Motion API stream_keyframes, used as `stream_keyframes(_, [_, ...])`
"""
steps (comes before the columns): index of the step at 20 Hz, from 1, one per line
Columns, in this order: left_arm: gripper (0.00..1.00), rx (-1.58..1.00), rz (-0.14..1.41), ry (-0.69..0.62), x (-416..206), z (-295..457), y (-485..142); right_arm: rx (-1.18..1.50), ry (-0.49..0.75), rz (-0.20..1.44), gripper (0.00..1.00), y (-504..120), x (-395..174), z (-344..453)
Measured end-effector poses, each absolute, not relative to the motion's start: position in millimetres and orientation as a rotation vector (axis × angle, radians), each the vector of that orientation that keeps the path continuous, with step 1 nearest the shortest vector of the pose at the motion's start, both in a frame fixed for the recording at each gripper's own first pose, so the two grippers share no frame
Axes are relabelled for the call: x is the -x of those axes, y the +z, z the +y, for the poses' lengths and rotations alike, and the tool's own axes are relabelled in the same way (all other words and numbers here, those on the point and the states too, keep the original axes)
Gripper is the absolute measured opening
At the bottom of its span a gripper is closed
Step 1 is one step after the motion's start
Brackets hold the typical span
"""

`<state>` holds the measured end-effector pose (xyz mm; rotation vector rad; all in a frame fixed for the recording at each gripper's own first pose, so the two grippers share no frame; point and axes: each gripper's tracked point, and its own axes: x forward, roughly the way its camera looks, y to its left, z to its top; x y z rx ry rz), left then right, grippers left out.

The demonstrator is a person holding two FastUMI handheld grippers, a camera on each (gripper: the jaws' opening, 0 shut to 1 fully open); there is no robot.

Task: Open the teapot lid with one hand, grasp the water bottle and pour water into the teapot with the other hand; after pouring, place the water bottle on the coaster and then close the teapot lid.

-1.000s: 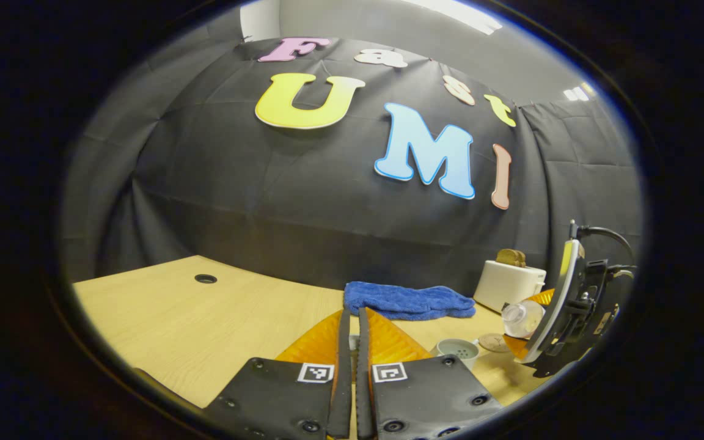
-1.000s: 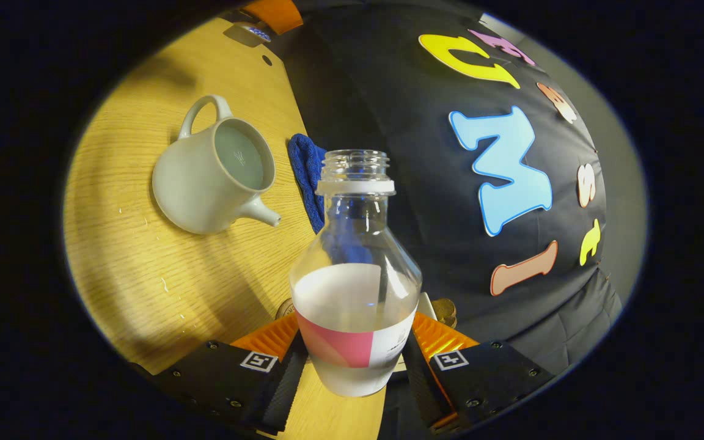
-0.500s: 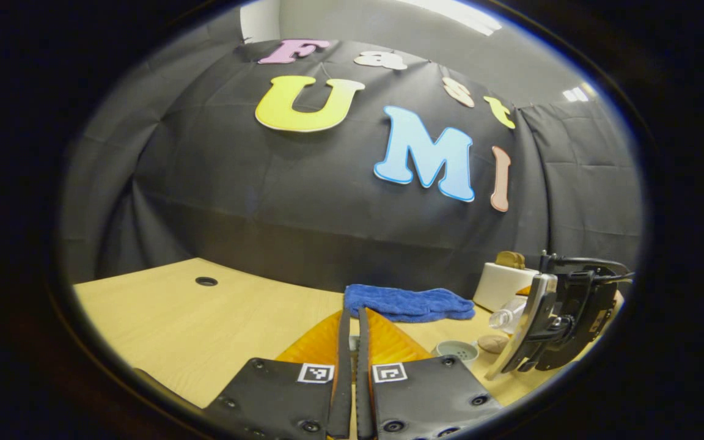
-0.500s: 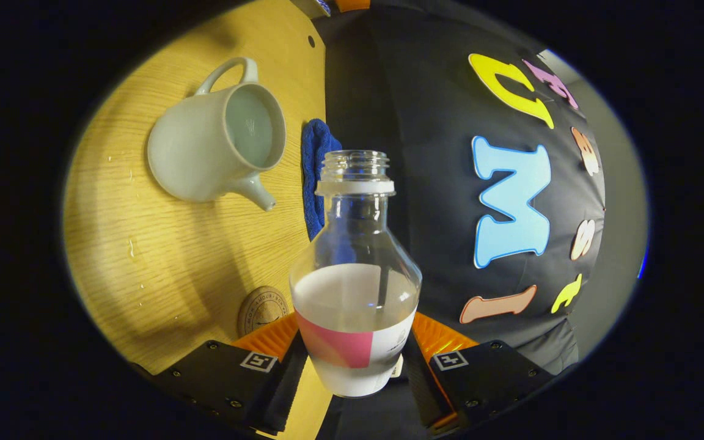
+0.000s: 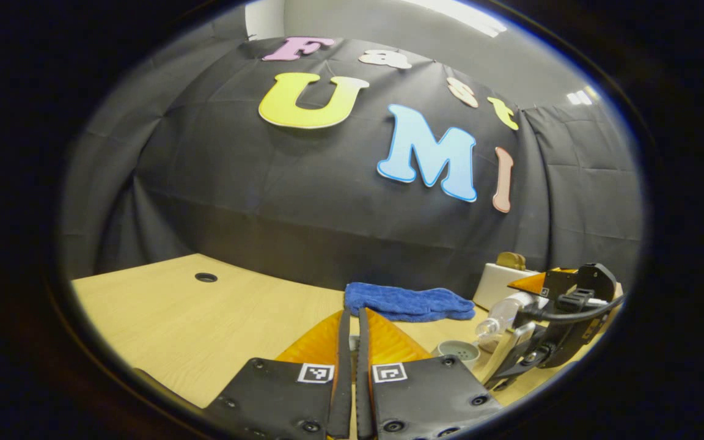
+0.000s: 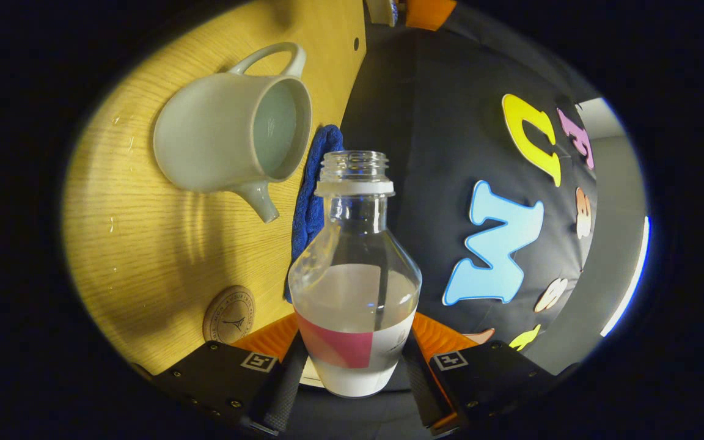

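Left gripper view: left gripper (image 5: 352,354) at bottom centre, fingers pressed together, nothing visible between them; open teapot (image 5: 457,351) just right, blue cloth (image 5: 407,301) behind. Right gripper view: right gripper (image 6: 355,360) clamped on the water bottle (image 6: 355,275), centre; teapot (image 6: 230,140) upper left, coaster (image 6: 228,315) lower left.

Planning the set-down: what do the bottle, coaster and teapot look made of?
Water bottle: clear, glossy, probably plastic; the water line shows through it. Coaster: a matte tan disc with a printed mark, likely wood or cork. Teapot: pale, smooth, softly shiny, apparently glazed ceramic.
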<state>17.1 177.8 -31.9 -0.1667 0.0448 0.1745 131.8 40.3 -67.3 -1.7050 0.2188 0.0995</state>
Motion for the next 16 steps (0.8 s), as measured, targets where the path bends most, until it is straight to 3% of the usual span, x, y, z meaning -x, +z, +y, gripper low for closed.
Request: stream_keyframes(16, [0.10,0.197,0.054,0.176,-17.0,178.6,-35.1,1.922,0.092,0.090,0.77,-50.8,-127.8,59.5])
